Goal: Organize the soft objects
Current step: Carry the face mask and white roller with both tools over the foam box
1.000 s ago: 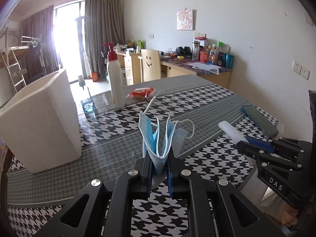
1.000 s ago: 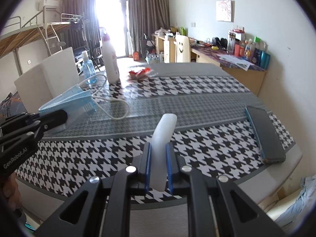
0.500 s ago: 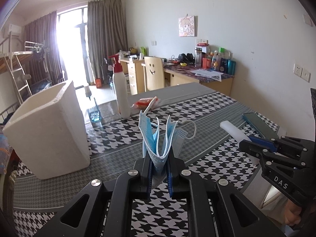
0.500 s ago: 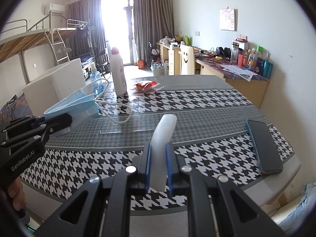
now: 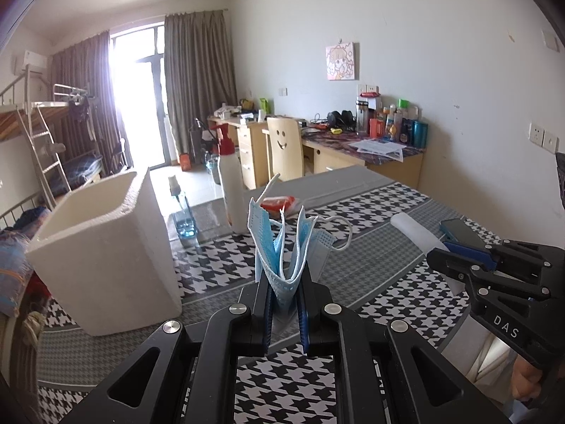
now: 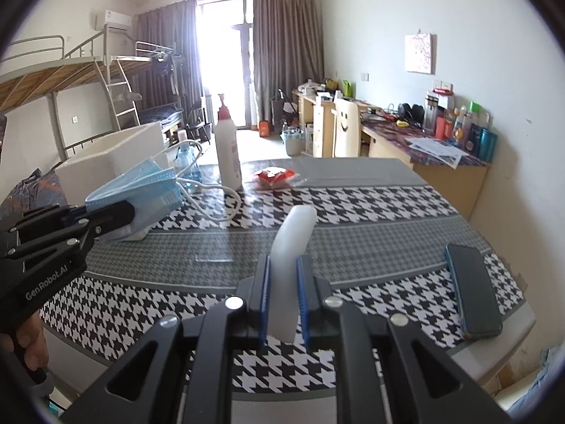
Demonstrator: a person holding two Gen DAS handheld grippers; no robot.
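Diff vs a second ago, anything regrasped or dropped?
Nothing regrasped or dropped. Both hand-held grippers rose above the table. The left hand-held gripper stays shut on the blue masks, the right hand-held gripper on the white foam strip. Foam box and phone unmoved.

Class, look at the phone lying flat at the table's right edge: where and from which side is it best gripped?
Probably across the phone's two long edges, coming from above. It lies flat on the table, so only its narrow width would fit between the fingers.
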